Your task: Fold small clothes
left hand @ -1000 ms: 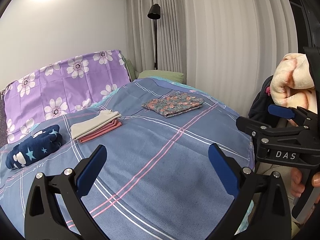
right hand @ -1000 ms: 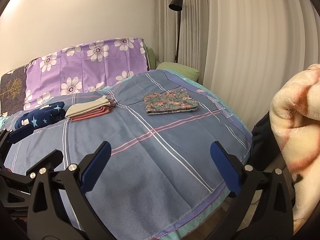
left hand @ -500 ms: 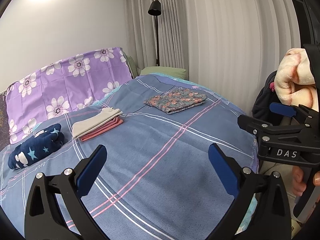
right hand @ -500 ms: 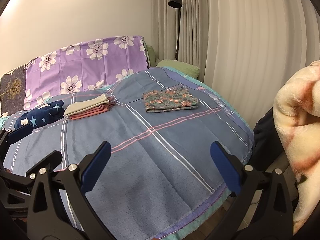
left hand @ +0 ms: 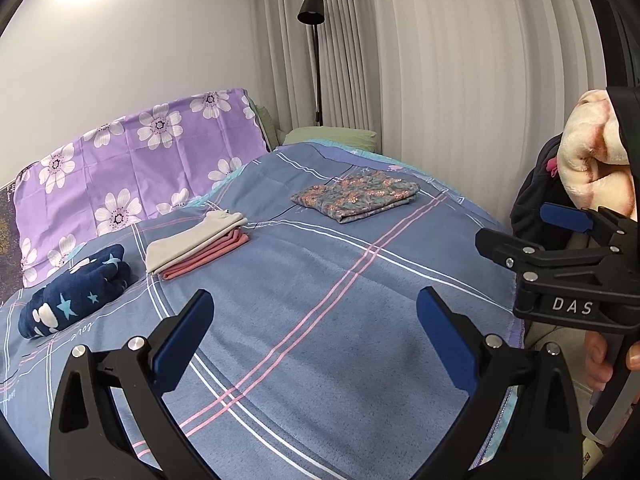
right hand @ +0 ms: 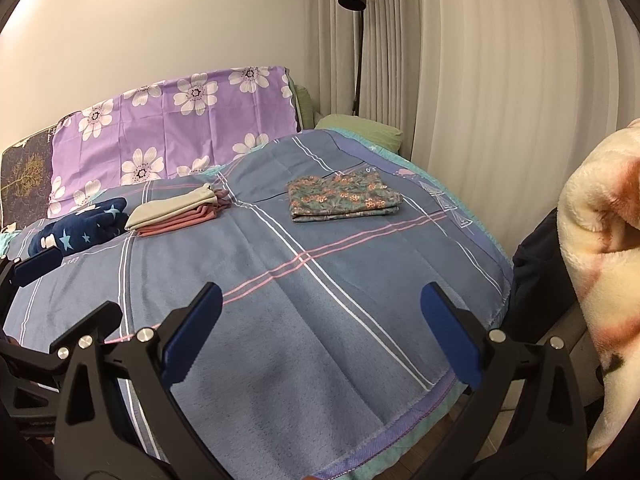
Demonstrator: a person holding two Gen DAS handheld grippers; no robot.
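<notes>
Three folded piles lie on the blue plaid bed (left hand: 320,300): a floral garment (left hand: 356,196) (right hand: 344,196) at the far right, a beige-and-pink stack (left hand: 196,242) (right hand: 176,212) in the middle, and a navy starred fleece (left hand: 76,292) (right hand: 80,230) at the left. My left gripper (left hand: 312,336) hovers open above the bed's near part, holding nothing. My right gripper (right hand: 320,334) is open too, above the bed's near corner, and it also shows at the right edge of the left wrist view (left hand: 568,240). A cream fleece garment (right hand: 600,260) hangs beside the bed at the right.
A purple flowered cover (left hand: 132,168) stands at the head of the bed, with a green pillow (right hand: 360,132) beside it. A black floor lamp (left hand: 316,52) and pale curtains (right hand: 500,80) are behind. Dark clothing (left hand: 536,188) lies under the cream fleece. A hand (left hand: 600,360) grips the right handle.
Both cameras have tilted slightly, so the bed and piles sit a little lower in view. Both grippers stay open and empty, and the piles have not moved.
</notes>
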